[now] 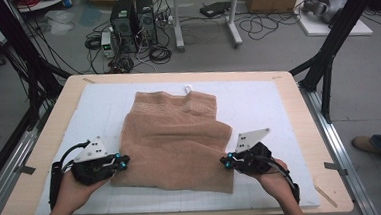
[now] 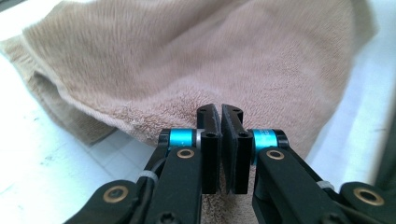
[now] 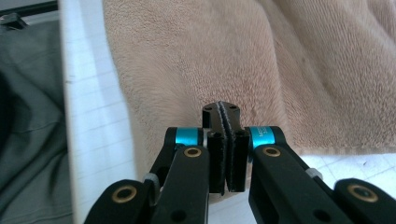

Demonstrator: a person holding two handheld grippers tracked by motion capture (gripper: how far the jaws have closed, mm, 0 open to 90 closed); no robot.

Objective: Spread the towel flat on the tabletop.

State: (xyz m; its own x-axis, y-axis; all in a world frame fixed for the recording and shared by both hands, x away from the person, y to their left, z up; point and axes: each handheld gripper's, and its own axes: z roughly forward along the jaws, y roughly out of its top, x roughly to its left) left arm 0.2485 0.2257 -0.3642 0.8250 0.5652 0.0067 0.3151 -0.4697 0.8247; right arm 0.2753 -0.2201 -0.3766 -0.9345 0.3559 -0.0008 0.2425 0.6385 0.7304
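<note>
A tan towel (image 1: 175,138) lies folded and rumpled on the white gridded mat (image 1: 258,103). My left gripper (image 1: 123,163) is at the towel's near left edge, held in a hand that comes in from the bottom. In the left gripper view its jaws (image 2: 220,112) are pressed together with the towel's (image 2: 187,56) pile pinched between the pads. My right gripper (image 1: 225,161) is at the towel's right edge near the front corner. In the right gripper view its jaws (image 3: 221,109) are closed on a thin fold of the towel (image 3: 210,56).
The mat covers a wooden table (image 1: 307,130) with metal rails along both sides. Black frame legs (image 1: 326,64) stand at the far corners. On the floor beyond are computer towers (image 1: 133,18), cables and boxes. A person's shoe (image 1: 363,143) shows at the right.
</note>
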